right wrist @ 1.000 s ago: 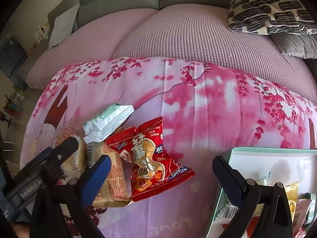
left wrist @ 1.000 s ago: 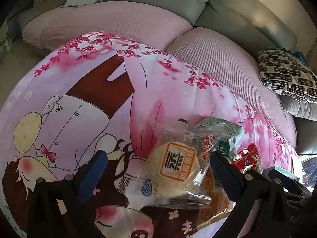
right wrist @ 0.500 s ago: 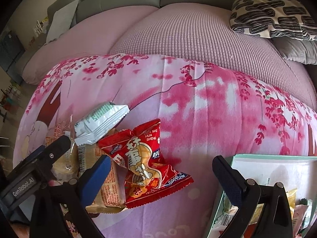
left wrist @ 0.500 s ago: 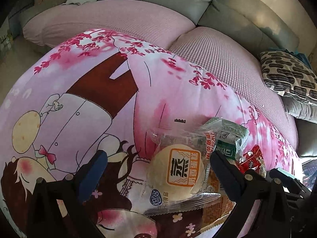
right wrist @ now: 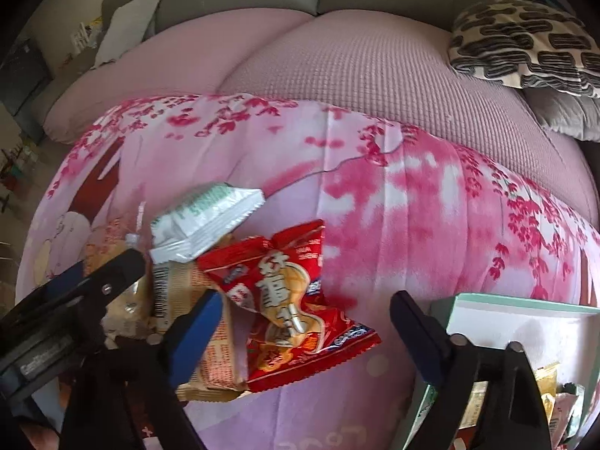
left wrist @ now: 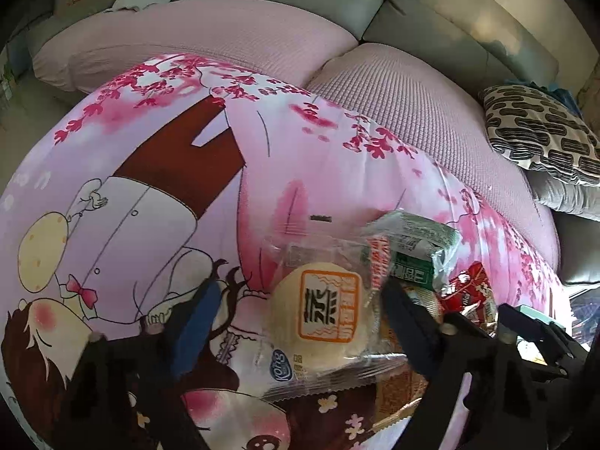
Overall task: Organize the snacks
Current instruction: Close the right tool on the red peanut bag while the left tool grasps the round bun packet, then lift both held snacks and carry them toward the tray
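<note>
Left gripper (left wrist: 296, 315) I am holding wide open, empty, straddling bun packet (left wrist: 318, 311) at lower centre. Film slippery, bun soft: pinching lightly across middle. Right gripper (right wrist: 303, 322) gaping, empty, over red peanut bag (right wrist: 288, 311).

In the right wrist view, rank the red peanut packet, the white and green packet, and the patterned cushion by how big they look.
1. Red crinkled peanut packet, largest, though it lies nearest the camera.
2. Black-and-cream patterned cushion and white-and-green foil packet look about alike; the cushion sits far back, so I won't rank them.
</note>
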Available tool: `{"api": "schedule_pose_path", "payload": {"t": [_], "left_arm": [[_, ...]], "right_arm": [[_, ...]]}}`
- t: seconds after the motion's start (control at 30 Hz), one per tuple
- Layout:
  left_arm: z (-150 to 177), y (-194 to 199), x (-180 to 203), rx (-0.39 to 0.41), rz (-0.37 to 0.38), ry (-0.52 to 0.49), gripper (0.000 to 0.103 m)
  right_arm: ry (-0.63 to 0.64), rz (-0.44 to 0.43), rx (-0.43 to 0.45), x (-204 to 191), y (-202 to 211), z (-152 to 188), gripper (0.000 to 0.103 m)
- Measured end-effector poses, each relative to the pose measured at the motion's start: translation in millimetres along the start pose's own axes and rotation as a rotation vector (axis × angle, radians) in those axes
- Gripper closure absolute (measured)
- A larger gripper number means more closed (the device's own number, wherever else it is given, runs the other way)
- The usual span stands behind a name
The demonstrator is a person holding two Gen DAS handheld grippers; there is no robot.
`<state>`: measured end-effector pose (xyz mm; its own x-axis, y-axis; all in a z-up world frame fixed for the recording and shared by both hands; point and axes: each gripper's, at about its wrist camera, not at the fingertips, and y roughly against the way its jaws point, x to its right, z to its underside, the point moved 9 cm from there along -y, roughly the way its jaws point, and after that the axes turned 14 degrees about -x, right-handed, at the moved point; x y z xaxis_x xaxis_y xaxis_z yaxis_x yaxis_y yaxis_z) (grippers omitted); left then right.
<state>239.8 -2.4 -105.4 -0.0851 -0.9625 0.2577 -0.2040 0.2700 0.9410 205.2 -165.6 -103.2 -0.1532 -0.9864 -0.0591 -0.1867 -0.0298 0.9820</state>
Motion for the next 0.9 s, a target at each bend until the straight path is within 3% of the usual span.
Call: {"api": "schedule_pose_path", "payload": {"t": [0.07,0.13,0.23,0.27,0.33,0.47,0.9], "left_arm": [[2,0,3,-0.005,0.013,-0.004,0.029],[4,-1,5,-0.014,0.02,-0.009,0.044],[5,-1,5,-0.019,0.014,-0.01,0.046],[6,-1,5,-0.021,0.021,-0.007,0.046],[6,0,4,-0.022,0.032,-0.002,0.048],[7,2,6,-0.021,0.034,-0.005,0.049],[14,22,14,0.007,0.033,-0.017,0.05]], "right_arm": [[0.011,-0.013,0.006,-4,2,0,0.025],[0.015,-0.025,0.007,-8,2,-1,0.032],[0.007,-0.042,0.021,-10,6,-1,0.042],[0.004,-0.048,0.031,-10,8,-1,0.051],[0.005,-0.061,0.036,-12,11,-1,0.054],[0.005,-0.06,0.051,-12,18,1,0.069],[-0.01,-0.109,0.1,-15,39,11,0.088]]}}
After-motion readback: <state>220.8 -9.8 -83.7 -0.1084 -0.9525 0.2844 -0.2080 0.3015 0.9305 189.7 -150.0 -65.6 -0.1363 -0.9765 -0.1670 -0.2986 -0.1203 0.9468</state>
